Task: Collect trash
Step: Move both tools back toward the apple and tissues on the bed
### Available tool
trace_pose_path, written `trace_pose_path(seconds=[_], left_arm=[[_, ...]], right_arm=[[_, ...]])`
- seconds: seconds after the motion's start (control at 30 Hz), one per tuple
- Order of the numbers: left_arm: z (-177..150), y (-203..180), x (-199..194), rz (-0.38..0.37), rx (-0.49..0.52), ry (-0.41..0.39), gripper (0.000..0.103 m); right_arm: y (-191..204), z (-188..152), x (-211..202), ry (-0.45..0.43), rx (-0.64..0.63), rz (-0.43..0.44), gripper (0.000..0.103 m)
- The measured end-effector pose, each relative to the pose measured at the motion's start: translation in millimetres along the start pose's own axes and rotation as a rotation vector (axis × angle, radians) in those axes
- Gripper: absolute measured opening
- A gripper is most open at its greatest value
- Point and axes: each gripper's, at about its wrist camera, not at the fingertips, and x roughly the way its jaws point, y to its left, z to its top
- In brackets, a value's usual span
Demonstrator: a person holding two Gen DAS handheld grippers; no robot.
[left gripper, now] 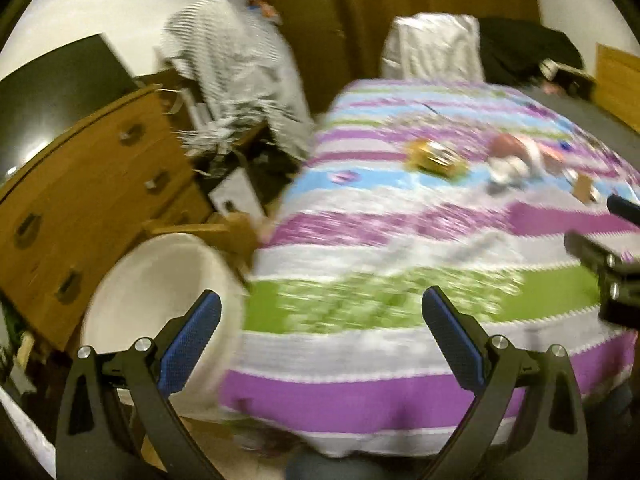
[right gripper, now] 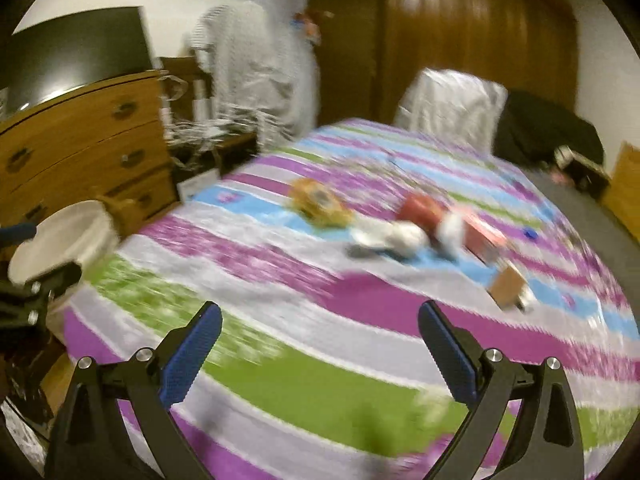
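Trash (right gripper: 404, 224) scattered mid-bed on the striped bedspread (right gripper: 360, 300), far beyond both sets of fingers. Right gripper (right gripper: 320, 352) spread wide, nothing between the blue pads; left gripper (left gripper: 322, 344) likewise released and empty. Ahead and right of the right gripper: white crumpled wrapper, red packet (right gripper: 420, 208), cardboard scrap (right gripper: 508, 284); yellow packet (right gripper: 320, 204) farther left. Right hand probably nearer. White bin (left gripper: 160, 304) near left, beside the bed. Long axes blurred, cannot tell.

Two grippers (left gripper: 322, 312) (right gripper: 320, 326) are hovering, one white bin (left gripper: 160, 280) is standing beside one striped bed (right gripper: 360, 300), which is carrying one yellow wrapper (right gripper: 320, 204), one red packet (right gripper: 420, 210) and one brown box (right gripper: 508, 286).
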Motion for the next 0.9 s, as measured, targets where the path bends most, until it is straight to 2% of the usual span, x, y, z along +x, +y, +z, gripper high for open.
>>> trace_pose_path(seconds=[0.03, 0.2, 0.37, 0.5, 0.57, 0.7, 0.8, 0.9], left_arm=[[-1, -16, 5, -0.034, 0.018, 0.014, 0.097], [-1, -68, 21, -0.114, 0.077, 0.057, 0.097], [7, -101, 36, -0.178, 0.107, 0.081, 0.097], [28, -122, 59, -0.208, 0.133, 0.075, 0.097], [40, -129, 70, -0.219, 0.138, 0.074, 0.097], [67, -142, 89, -0.244, 0.128, 0.068, 0.097], [86, -148, 96, -0.249, 0.119, 0.041, 0.097], [102, -156, 101, -0.257, 0.127, -0.006, 0.097]], right_arm=[[-18, -7, 1, 0.01, 0.026, -0.015, 0.098], [-92, -32, 5, 0.038, 0.12, -0.085, 0.098], [-169, -54, 10, 0.059, 0.197, -0.162, 0.098], [-220, -58, 15, 0.051, 0.246, -0.195, 0.095], [-235, -52, 20, 0.047, 0.245, -0.192, 0.09], [-259, -34, 36, 0.049, 0.219, -0.13, 0.079], [-270, -18, 53, 0.06, 0.202, -0.088, 0.078], [-273, -5, 73, 0.098, 0.186, -0.079, 0.07]])
